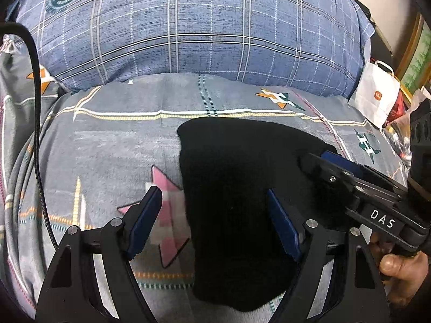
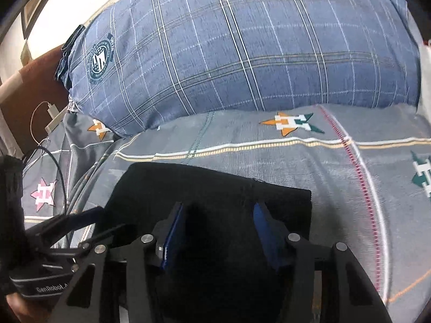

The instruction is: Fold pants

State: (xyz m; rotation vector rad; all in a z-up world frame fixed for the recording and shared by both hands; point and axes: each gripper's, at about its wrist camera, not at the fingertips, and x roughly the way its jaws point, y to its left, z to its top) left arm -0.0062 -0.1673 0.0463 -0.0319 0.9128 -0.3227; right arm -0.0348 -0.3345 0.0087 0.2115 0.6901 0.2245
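Pants (image 1: 237,177), folded compact just below the plaid pillow (image 1: 188,27), could bunch or unfold if the spread left gripper (image 1: 212,220) or spread right gripper (image 2: 218,228) drags them.

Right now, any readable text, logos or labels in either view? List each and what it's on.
"DAS": white letters on the right gripper body, left wrist view.
"GenRobot.A", cut off after that: on the left gripper body, right wrist view.
"mi" logo: orange square on the white bag.
Round crest on the blue pillow: its ring of lettering is too small to read.
Stars on the bedsheet carry a blocky "H".
Pants: no text visible.
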